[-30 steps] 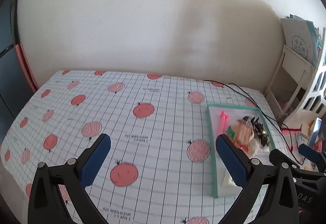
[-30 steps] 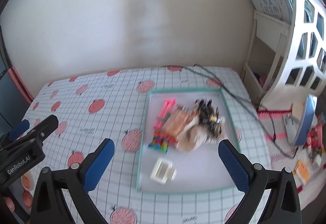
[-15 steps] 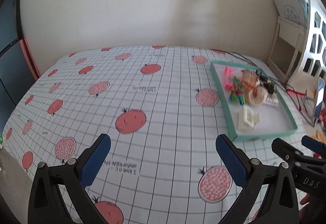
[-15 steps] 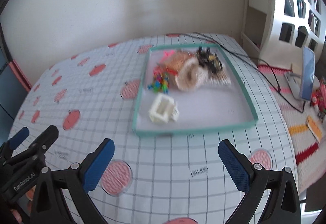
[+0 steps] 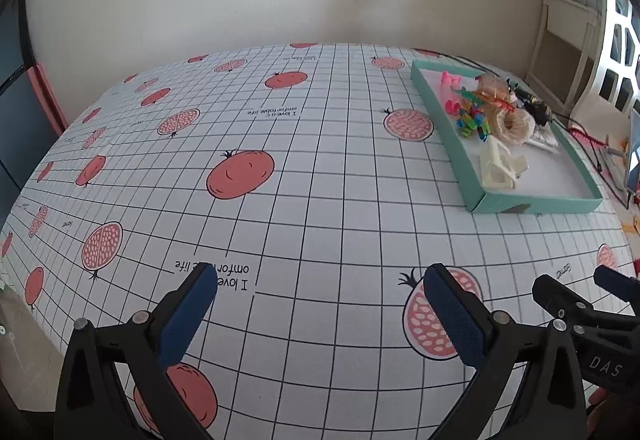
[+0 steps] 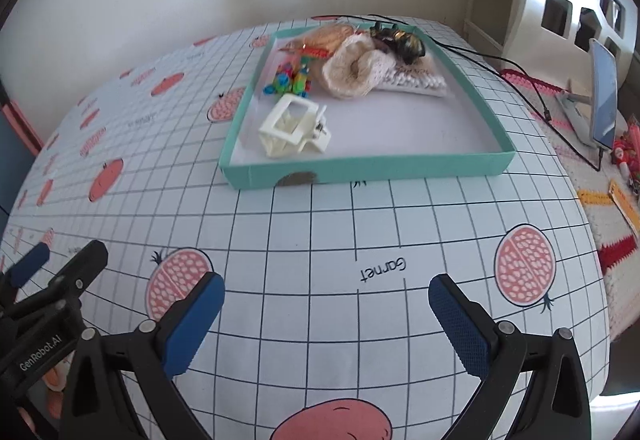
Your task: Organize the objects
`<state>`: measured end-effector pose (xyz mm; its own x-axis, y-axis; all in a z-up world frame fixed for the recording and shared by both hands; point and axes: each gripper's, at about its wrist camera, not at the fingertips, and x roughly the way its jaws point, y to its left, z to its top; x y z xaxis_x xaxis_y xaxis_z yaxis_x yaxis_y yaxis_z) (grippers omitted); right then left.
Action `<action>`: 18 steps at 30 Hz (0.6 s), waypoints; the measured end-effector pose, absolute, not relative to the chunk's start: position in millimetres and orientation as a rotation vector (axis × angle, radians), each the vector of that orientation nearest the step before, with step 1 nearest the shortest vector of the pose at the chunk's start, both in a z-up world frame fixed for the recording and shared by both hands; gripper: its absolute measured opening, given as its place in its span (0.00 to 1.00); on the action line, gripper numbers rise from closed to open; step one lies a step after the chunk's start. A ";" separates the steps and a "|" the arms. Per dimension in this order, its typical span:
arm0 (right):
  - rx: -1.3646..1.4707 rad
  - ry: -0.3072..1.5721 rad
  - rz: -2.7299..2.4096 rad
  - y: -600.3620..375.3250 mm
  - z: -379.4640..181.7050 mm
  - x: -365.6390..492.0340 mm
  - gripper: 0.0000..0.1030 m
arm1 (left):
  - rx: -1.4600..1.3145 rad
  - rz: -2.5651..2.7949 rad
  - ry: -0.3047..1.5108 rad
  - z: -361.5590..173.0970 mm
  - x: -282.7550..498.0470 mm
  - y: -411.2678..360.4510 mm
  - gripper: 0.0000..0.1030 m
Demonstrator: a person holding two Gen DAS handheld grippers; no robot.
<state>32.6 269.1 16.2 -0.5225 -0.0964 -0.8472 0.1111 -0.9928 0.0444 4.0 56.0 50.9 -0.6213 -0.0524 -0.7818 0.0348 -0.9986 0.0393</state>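
A shallow teal tray (image 6: 360,167) (image 5: 532,204) sits on the far right part of the table. Inside it lie a cream hair claw clip (image 6: 294,127) (image 5: 500,163), a cream knitted scrunchie (image 6: 352,69) (image 5: 512,123), small colourful clips (image 6: 292,77) (image 5: 472,117), pink clips (image 5: 450,81), a black hair accessory (image 6: 400,37) (image 5: 534,103) and an orange-tan item (image 6: 328,35). My right gripper (image 6: 326,304) is open and empty, low over the cloth in front of the tray. To its left my left gripper (image 5: 320,300) is open and empty, also seen from the right wrist (image 6: 52,280).
A grid-patterned tablecloth (image 5: 280,167) with pomegranate prints covers the table. Black cables (image 6: 500,63) run off the back right corner. A phone on a stand (image 6: 604,95) and small items lie on a rug to the right. A white shelf unit (image 5: 568,39) stands against the wall.
Both grippers pulled back toward the near edge and dropped lower. The tray now sits farther away in both views. Both stay open and empty.
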 end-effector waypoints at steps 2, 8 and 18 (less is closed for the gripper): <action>1.471 0.042 -2.646 267.3 13.0 32.2 1.00 | 1.383 -2.763 -0.020 41.9 0.5 54.4 1.00; 1.524 0.020 -2.648 271.3 -1.9 28.9 1.00 | 1.443 -2.705 0.024 25.6 -6.5 45.5 1.00; 1.536 0.033 -2.671 274.6 -6.6 28.0 1.00 | 1.480 -2.680 0.061 13.7 -8.4 38.1 1.00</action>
